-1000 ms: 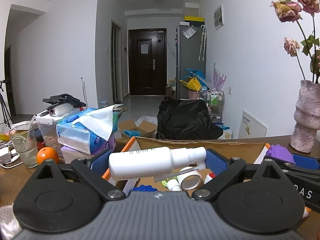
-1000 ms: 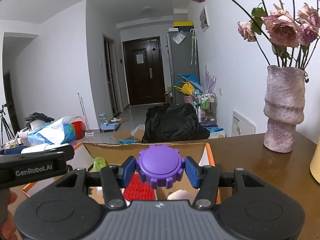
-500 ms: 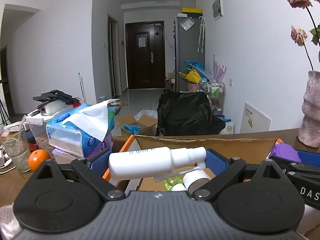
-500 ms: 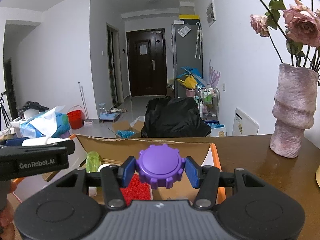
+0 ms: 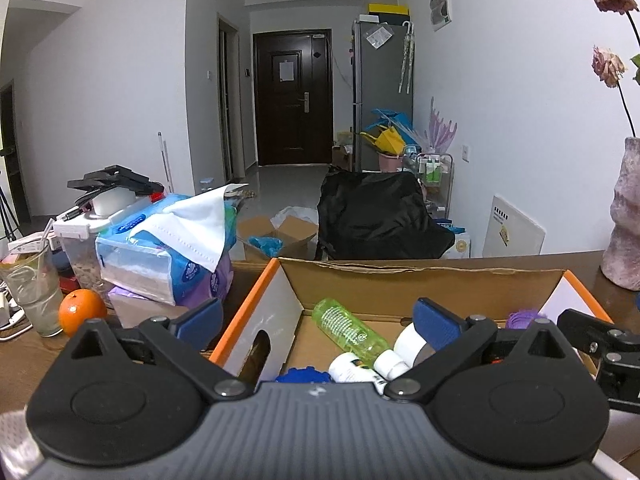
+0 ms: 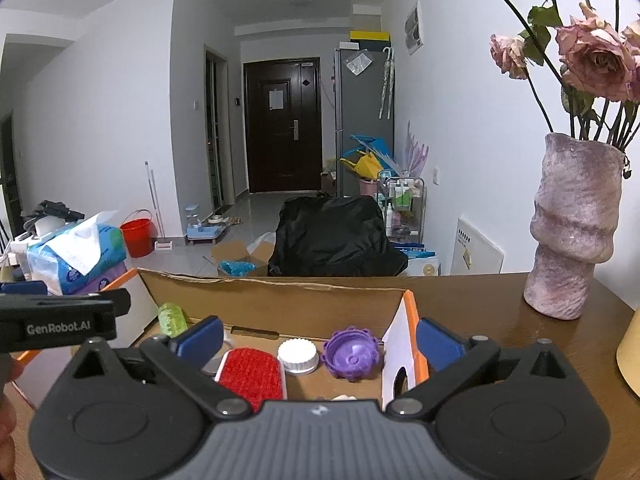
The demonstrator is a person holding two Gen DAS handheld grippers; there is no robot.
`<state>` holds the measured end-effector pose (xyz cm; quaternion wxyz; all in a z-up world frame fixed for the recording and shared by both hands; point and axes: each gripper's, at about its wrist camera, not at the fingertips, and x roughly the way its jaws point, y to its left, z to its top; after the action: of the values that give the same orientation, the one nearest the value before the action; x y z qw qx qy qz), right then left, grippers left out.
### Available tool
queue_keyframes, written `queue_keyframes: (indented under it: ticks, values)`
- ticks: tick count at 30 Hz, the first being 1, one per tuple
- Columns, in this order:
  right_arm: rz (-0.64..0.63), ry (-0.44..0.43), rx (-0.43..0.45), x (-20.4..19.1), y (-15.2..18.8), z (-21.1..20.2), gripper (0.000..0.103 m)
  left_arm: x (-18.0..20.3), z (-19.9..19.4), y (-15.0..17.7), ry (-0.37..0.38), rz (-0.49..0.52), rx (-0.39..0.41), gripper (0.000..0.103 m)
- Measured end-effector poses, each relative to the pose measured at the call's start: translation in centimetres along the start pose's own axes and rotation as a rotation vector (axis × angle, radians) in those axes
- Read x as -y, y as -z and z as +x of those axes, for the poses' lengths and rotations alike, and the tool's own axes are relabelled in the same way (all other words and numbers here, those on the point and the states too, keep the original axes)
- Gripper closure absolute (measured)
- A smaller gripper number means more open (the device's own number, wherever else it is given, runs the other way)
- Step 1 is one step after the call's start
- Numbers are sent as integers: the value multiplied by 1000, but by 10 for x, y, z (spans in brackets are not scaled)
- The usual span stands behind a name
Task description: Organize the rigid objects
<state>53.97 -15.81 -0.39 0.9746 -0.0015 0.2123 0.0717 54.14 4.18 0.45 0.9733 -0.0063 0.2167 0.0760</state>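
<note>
An open cardboard box with orange edges sits on the brown table. My left gripper is open and empty above its left part. Below it lie a white spray bottle, a green bottle and a blue lid. My right gripper is open and empty above the box's right part. The purple gear-shaped lid lies in the box below it, beside a white lid and a red brush. The green bottle shows at the left.
A pink vase with dried roses stands right of the box. Tissue packs, an orange, a glass and a plastic container crowd the table on the left. A yellow object is at the far right.
Both grippers opened. The white spray bottle dropped from the left gripper into the box, and the purple lid dropped from the right gripper into the box.
</note>
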Motion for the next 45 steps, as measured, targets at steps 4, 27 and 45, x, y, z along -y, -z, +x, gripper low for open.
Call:
queue_keyframes:
  ticks: [4, 27, 45]
  values:
    - [3, 1, 0, 0, -1, -2, 0, 0, -4, -1, 1, -2, 7, 0]
    - [-33, -30, 62, -6, 11, -93, 0, -17, -105, 15, 26, -23, 88, 0]
    - [-22, -20, 92, -9, 47, -208, 0, -32, -226, 59, 65, -16, 96, 0]
